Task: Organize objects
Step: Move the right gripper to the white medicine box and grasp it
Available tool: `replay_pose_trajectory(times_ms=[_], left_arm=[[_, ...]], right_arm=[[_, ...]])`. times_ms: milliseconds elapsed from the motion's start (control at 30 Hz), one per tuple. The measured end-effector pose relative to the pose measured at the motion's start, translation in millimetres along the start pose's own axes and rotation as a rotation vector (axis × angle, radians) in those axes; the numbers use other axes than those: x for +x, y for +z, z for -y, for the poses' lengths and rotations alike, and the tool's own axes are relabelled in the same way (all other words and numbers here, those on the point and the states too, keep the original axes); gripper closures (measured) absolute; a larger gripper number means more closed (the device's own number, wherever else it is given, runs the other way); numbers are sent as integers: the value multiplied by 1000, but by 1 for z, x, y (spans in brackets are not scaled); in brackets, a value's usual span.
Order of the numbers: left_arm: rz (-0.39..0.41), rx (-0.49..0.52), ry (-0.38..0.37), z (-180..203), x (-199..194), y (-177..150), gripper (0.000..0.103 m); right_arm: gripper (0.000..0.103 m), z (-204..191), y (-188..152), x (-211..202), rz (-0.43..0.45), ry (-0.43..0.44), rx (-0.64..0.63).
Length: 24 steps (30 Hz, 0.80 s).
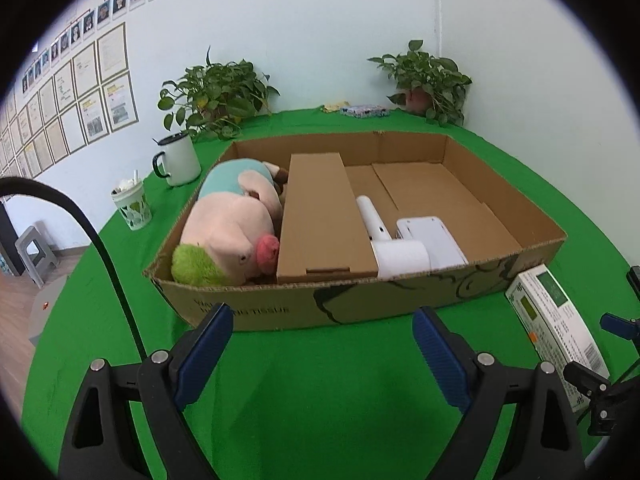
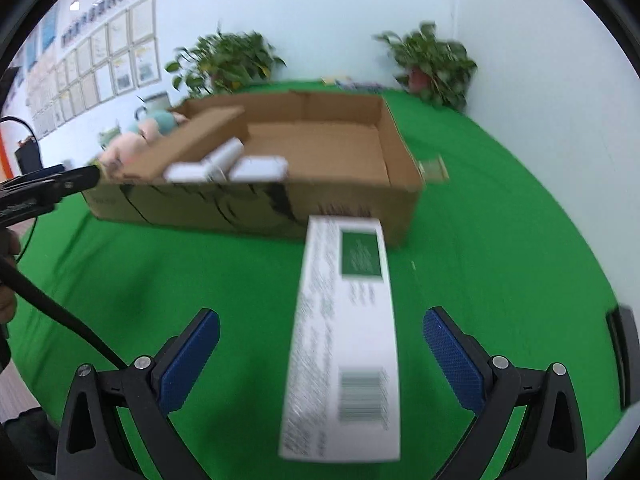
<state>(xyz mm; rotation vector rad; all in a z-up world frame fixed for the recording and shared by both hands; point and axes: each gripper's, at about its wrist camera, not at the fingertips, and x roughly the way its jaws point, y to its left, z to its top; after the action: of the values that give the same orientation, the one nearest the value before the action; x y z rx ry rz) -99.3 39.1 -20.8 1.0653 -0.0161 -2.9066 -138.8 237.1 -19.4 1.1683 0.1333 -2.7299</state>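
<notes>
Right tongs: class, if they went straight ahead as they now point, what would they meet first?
Probably the white carton lying on the green cloth between the open right tongs; the cardboard box sits just beyond.

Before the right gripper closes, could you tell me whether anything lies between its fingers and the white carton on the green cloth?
Nothing visible does. The white carton lies flat between the open fingers of the right gripper, with only bare green cloth on either side.

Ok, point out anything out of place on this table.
The white carton lies on the green cloth outside the cardboard box, between the open right gripper's fingers. The plush pig and the white devices are already in the box.
</notes>
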Motion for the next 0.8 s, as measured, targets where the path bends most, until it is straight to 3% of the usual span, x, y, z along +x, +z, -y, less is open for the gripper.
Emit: replay_pose_trajectory(times_ms=[133, 167, 200, 367, 433, 500, 667, 800], left_arm=[[-43, 3, -56, 8, 6, -7, 11], [-49, 1, -71, 10, 6, -8, 11], [-55, -4, -90, 11, 7, -8, 11], [-106, -48, -227, 11, 10, -8, 12], [-149, -82, -310, 10, 14, -10, 12], [-211, -132, -423, 11, 22, -14, 12], [-365, -251, -631, 20, 46, -28, 12], [-396, -261, -729, 36, 51, -32, 12]], right_arm=[[20, 0, -16, 9, -72, 29, 5], [33, -3, -16, 12, -78, 26, -6], [38, -8, -18, 13, -86, 22, -18], [39, -27, -22, 3, -47, 75, -65], [36, -36, -24, -10, -16, 144, -88], [2, -44, -25, -15, -18, 193, -105], [1, -54, -32, -15, -41, 207, -119], [1, -52, -40, -23, -33, 194, -114]])
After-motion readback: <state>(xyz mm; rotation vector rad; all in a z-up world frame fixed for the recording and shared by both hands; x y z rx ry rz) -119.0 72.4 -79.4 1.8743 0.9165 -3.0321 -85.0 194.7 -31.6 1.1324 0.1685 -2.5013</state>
